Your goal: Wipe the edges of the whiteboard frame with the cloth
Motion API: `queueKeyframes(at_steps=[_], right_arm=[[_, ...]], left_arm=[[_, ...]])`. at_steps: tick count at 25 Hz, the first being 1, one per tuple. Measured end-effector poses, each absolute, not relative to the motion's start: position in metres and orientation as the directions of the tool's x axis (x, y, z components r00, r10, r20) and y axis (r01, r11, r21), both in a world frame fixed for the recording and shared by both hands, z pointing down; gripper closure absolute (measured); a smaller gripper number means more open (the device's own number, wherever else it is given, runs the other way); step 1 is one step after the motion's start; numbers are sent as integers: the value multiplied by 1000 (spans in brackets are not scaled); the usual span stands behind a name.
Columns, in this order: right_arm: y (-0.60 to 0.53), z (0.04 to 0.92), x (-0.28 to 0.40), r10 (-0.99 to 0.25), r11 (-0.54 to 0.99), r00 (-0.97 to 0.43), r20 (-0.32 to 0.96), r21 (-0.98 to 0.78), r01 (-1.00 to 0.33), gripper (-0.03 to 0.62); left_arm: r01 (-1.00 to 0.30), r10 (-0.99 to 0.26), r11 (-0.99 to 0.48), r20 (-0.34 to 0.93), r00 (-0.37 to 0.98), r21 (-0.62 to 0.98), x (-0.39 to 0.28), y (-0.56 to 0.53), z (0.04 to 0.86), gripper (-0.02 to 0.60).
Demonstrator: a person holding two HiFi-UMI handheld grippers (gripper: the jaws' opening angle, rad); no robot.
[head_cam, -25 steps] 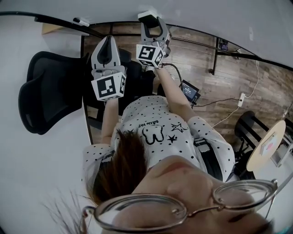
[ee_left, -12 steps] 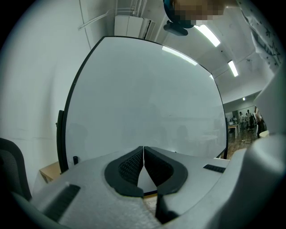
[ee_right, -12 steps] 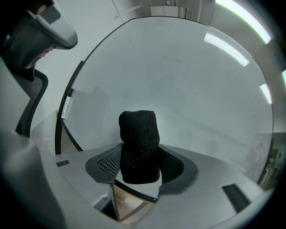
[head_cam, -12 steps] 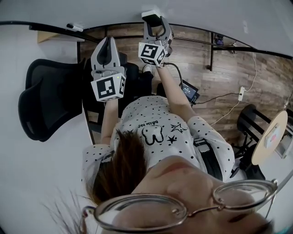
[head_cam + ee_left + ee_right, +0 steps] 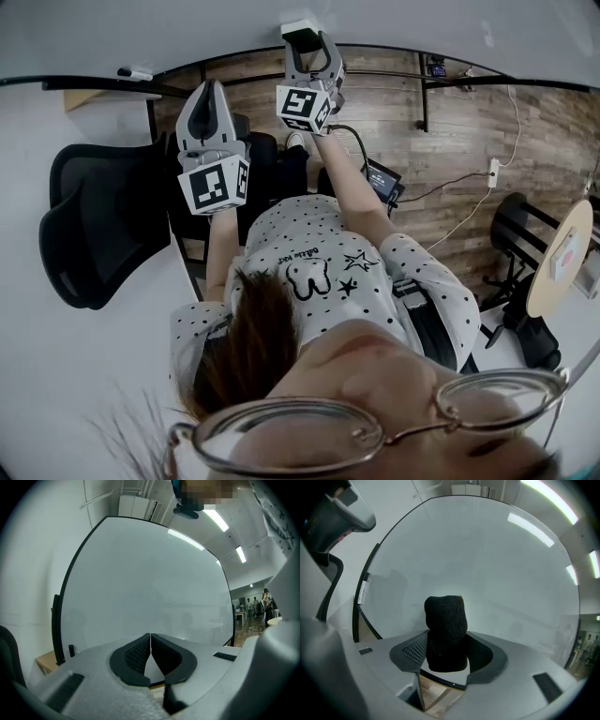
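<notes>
Right gripper view has the right gripper clamped on the black cloth, which sticks up past the jaws toward the lower left part of the whiteboard. Can't tell if it's actually touching the black frame or just near it. The left gripper is closed on nothing, jaws pressed together, pointing at the board too. Frame shows no obvious wiped stretch, so I'd guess pretty much all the edges are left.
</notes>
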State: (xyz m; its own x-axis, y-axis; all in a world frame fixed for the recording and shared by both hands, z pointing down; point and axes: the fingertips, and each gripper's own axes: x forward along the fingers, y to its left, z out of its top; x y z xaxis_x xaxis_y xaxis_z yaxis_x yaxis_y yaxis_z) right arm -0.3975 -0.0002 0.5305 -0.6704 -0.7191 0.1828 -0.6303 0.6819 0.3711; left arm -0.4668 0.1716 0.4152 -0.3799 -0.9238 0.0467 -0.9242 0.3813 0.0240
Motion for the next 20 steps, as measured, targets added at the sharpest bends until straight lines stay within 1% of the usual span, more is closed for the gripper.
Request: queueKeyframes(at_steps=[8,20], right_arm=[[-6,530,-392,-715,682,-681,160,377,-627,361],[-27,525,-367,-726,681,-665,177,317,-660,362]], left_arm=[[-934,-935,354,35,-353,42,-468,159,415,561],[-962,-962,273,33,-272,26,-448,128,419,562]])
